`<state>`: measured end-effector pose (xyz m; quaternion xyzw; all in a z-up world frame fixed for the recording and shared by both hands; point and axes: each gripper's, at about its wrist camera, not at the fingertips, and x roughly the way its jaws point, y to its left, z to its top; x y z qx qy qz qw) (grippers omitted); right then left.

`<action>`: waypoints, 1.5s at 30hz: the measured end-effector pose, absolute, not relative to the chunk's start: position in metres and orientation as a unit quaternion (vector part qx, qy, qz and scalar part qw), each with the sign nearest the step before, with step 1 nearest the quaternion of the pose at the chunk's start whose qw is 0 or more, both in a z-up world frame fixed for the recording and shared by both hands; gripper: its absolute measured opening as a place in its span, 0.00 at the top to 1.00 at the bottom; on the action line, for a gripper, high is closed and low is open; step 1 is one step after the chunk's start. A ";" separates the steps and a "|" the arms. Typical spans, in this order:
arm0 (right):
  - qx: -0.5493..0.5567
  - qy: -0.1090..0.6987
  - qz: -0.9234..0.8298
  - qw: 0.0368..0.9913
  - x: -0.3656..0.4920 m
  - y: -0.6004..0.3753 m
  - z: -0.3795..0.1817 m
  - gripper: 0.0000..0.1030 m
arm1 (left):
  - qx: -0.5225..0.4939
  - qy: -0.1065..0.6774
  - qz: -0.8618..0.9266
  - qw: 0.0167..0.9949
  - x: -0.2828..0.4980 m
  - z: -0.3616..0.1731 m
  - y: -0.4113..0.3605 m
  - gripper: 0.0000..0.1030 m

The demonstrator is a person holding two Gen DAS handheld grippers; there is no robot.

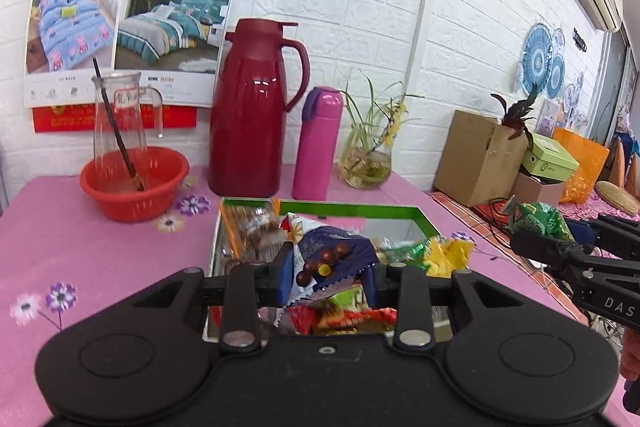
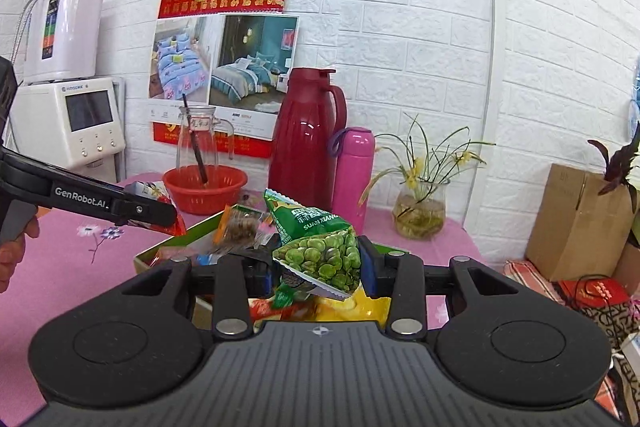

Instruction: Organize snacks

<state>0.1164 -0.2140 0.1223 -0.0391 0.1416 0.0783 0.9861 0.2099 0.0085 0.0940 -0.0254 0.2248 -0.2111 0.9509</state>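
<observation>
A green-rimmed box [image 1: 352, 207] on the pink table holds several snack packets. My left gripper [image 1: 329, 273] is shut on a blue and white packet printed with chocolate balls [image 1: 328, 251], held just above the box. My right gripper [image 2: 318, 263] is shut on a green pea snack packet [image 2: 320, 247], held above the box [image 2: 192, 227]. In the left wrist view the right gripper [image 1: 560, 239] shows at the right with the green packet [image 1: 536, 217]. In the right wrist view the left gripper [image 2: 160, 215] shows at the left over the box's corner.
At the back of the table stand a red basin [image 1: 134, 183] with a glass jug [image 1: 120, 115], a red thermos [image 1: 256, 107], a pink bottle [image 1: 318, 143] and a plant vase [image 1: 366, 163]. Cardboard boxes [image 1: 480, 155] sit to the right.
</observation>
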 end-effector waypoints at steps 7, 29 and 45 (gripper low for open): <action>-0.023 0.142 0.061 0.988 0.154 -0.224 0.122 0.37 | -0.060 0.238 -0.205 0.947 0.246 0.094 0.016 1.00; 0.003 0.180 0.072 0.981 0.189 -0.228 0.081 0.00 | -0.069 0.239 -0.188 0.950 0.262 0.061 0.011 0.01; 0.001 0.201 0.056 0.978 0.075 -0.215 0.094 0.00 | -0.016 0.224 -0.147 0.963 0.148 0.073 -0.005 0.00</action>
